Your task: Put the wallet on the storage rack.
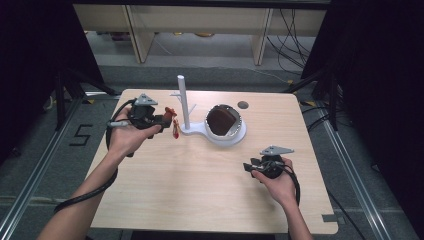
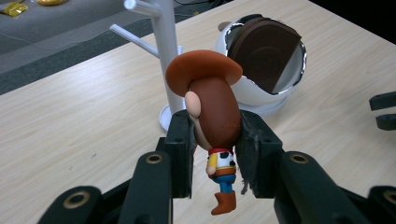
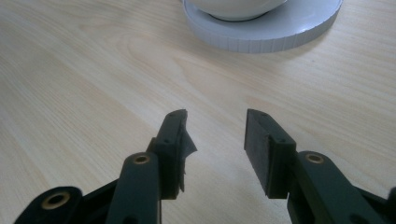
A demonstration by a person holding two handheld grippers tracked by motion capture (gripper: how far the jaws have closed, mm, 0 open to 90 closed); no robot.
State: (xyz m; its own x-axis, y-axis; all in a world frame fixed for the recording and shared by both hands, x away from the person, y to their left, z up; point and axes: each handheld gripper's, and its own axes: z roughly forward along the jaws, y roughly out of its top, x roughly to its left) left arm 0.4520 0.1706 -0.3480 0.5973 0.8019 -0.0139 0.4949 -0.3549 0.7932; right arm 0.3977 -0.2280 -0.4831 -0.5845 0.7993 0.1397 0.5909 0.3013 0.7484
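A small cowboy figurine (image 2: 214, 112) with a brown hat, yellow shirt and blue trousers hangs above the table, gripped by its head. My left gripper (image 2: 215, 140) is shut on it, held up over the table's back left (image 1: 167, 120). Just beyond it rises a white post stand (image 1: 183, 102) with side pegs (image 2: 163, 37). Joined to the stand's base is a white round bowl (image 1: 225, 125) with a brown lid inside (image 2: 266, 51). My right gripper (image 3: 215, 140) is open with nothing between its jaws, low over the table's front right (image 1: 252, 167).
The wooden table (image 1: 200, 190) has a small dark round hole (image 1: 243, 105) at the back right. The white base plate (image 3: 271, 32) lies just ahead of my right gripper. Cables and shelving legs stand on the floor beyond the table.
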